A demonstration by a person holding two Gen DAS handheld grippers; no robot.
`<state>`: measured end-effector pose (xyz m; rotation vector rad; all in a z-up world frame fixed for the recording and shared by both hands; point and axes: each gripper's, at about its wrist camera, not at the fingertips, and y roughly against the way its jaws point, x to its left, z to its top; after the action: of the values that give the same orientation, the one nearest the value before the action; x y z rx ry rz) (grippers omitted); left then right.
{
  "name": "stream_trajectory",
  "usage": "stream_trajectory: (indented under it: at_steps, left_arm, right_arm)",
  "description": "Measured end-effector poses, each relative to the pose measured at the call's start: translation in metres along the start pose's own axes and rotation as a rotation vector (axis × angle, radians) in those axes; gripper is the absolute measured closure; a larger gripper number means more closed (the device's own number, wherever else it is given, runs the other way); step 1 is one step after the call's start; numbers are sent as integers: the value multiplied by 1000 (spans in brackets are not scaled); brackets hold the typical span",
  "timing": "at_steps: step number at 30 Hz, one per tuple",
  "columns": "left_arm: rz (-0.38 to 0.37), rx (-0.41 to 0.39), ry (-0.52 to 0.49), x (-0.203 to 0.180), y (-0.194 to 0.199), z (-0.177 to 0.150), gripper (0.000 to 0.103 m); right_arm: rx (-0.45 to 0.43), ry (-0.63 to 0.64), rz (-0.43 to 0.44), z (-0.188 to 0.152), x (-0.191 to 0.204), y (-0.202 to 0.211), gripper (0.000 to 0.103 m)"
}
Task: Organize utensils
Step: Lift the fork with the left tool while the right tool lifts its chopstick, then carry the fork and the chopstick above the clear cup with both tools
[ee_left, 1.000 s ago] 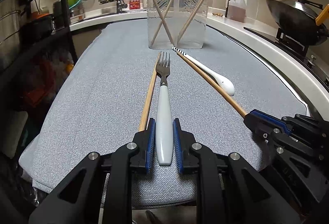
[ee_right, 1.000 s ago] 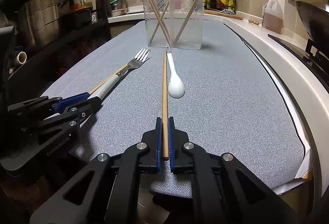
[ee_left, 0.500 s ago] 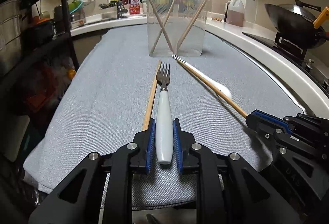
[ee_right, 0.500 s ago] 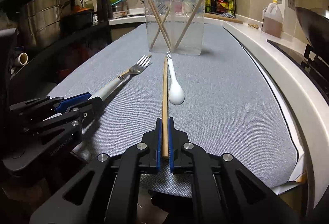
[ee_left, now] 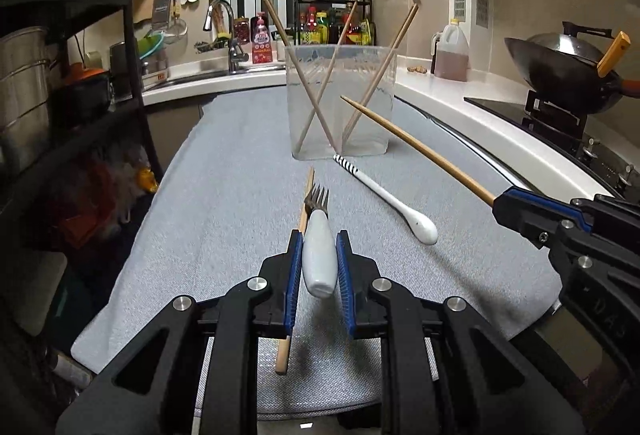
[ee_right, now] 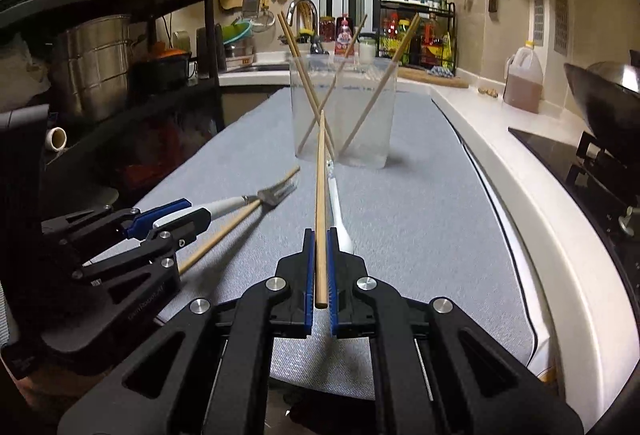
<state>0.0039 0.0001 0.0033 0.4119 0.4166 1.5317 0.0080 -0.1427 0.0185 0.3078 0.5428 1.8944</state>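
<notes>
My left gripper (ee_left: 318,241) is shut on the white handle of a fork (ee_left: 318,255), which is lifted off the grey mat with its tines pointing ahead. My right gripper (ee_right: 320,235) is shut on a wooden chopstick (ee_right: 320,195), raised and pointing toward the clear plastic container (ee_right: 344,115). That container (ee_left: 340,103) stands upright further along the mat with three chopsticks leaning inside. A second loose chopstick (ee_left: 286,335) lies on the mat under the left gripper. A white spoon (ee_left: 394,203) with a striped handle end lies between the two grippers.
The grey mat (ee_left: 224,195) covers the counter. A black shelf rack (ee_left: 60,75) with pots stands at the left. A white counter edge, a stove and a wok (ee_left: 560,75) run along the right. An oil jug (ee_left: 452,53) and a sink lie beyond the container.
Both grippers have risen from the mat, the left lifting the fork and the right lifting its chopstick. The spoon and the other chopstick stay lying on the mat.
</notes>
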Motion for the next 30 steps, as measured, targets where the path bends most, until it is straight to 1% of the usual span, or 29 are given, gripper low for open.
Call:
stream_trajectory:
  at_steps: [10,17,23,30]
  left_arm:
    - [-20,-37,29,7,4,24,86]
    - [-31,-56,53,14,6,38,86]
    - [-32,-66,54,16,8,41,86]
    - [-32,-73,56,16,8,43,86]
  right_arm:
    - [-55,19,3,30,0,13,98]
    - [-59,9,18,47,-6,13,97]
    - [-45,14,26,48,-5,14,97]
    - [-94,-2,16,53,-10,27,97]
